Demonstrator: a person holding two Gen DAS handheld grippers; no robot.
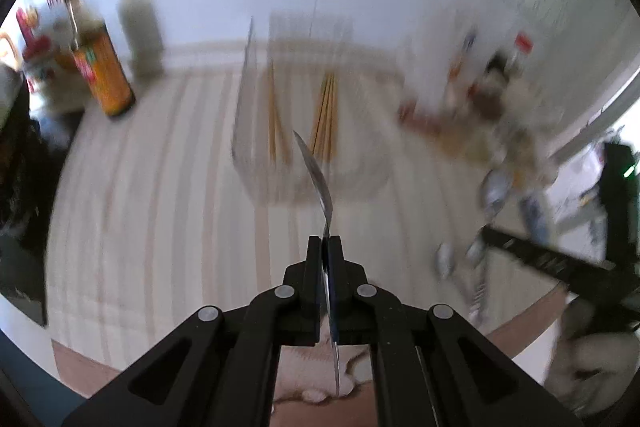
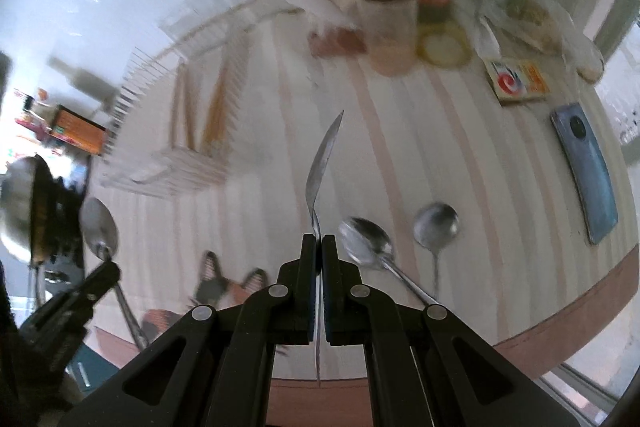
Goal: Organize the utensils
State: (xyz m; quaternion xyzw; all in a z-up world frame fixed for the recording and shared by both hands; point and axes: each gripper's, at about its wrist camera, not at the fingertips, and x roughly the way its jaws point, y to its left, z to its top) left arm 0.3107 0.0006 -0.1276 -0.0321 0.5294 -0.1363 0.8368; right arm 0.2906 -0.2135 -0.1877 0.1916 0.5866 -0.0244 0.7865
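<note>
A: Where are the spoons?
B: One spoon (image 1: 318,175) is clenched in the left gripper (image 1: 325,241), another spoon (image 2: 322,171) in the right gripper (image 2: 319,239), both above the surface (image 2: 500,227).
A: Progress?
B: Chopsticks (image 1: 326,115) sit in the wire rack (image 1: 248,95); two loose spoons (image 2: 366,239) remain, so roughly midway, I'd judge.

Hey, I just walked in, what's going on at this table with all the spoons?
A person is sorting utensils with two handheld grippers. The left gripper is shut on a spoon, and the right gripper is shut on another spoon. Two more spoons lie loose on the striped tablecloth. A wire rack already holds chopsticks.
</note>
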